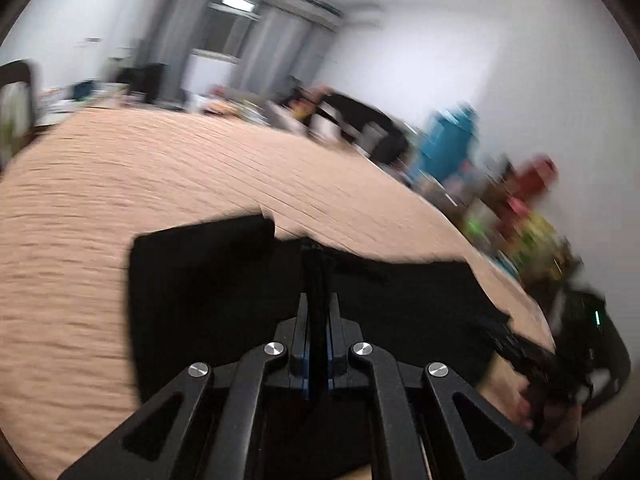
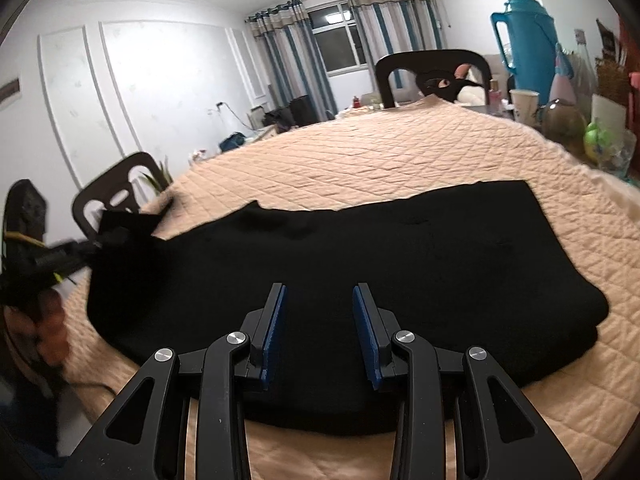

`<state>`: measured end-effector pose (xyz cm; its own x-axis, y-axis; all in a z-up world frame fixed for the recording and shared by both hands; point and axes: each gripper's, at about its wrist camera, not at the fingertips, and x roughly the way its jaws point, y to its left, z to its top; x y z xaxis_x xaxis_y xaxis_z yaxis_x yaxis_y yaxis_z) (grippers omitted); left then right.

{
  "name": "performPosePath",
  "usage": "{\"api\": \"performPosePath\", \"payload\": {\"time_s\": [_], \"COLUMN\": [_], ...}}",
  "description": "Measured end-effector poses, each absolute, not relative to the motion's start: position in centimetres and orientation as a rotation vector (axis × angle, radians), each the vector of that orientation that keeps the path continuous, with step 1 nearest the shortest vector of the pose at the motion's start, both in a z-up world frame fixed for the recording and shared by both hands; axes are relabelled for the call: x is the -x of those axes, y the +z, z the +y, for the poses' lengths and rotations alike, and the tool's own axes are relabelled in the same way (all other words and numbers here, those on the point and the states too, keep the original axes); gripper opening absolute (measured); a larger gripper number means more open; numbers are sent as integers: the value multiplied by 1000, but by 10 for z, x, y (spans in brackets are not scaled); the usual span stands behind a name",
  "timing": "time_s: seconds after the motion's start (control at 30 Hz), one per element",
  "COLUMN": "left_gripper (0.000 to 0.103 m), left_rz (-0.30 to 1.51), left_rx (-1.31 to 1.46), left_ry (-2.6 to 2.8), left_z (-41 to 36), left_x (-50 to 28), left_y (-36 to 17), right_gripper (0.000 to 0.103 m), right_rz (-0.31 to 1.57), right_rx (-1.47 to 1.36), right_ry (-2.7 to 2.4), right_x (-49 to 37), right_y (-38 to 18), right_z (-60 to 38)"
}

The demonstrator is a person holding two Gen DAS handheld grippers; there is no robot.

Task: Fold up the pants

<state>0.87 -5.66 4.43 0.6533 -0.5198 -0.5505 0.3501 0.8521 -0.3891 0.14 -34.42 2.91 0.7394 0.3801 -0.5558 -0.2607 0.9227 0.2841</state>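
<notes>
A: On the peach quilted cover [image 2: 400, 160], where are the pants?

B: The black pants [image 2: 360, 256] lie flat across it, from nine o'clock to three o'clock in the right wrist view.

A: And the tongs?

B: The left gripper [image 2: 102, 248], at nine o'clock, is pressed together on a corner of the pants. The right gripper [image 2: 319, 320] stands spread above the cloth, nothing between its blue pads [image 2: 276, 328].
</notes>
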Motion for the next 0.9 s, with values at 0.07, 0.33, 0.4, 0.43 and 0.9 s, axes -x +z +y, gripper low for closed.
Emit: {"api": "performPosePath", "payload": {"time_s": [0.07, 0.33, 0.4, 0.43, 0.9], "left_gripper": [6, 23, 39, 42, 43], "left_rz": [762, 841, 793, 768, 736], "left_rx": [217, 220, 245, 263, 313], "left_ry": [-568, -678, -673, -669, -425], "left_z": [-82, -88, -77, -69, -7], "left_x": [-9, 8, 15, 18, 9], "left_y": [31, 18, 27, 31, 19], "right_gripper": [35, 35, 35, 35, 35], "right_rz": [659, 755, 770, 782, 962], "right_rx": [-234, -316, -321, -328, -270], "right_ry": [388, 529, 566, 585, 733], "right_x": [-4, -21, -25, -27, -70], "right_y": [27, 11, 11, 10, 2], "right_z": [-343, -317, -309, -303, -241]}}
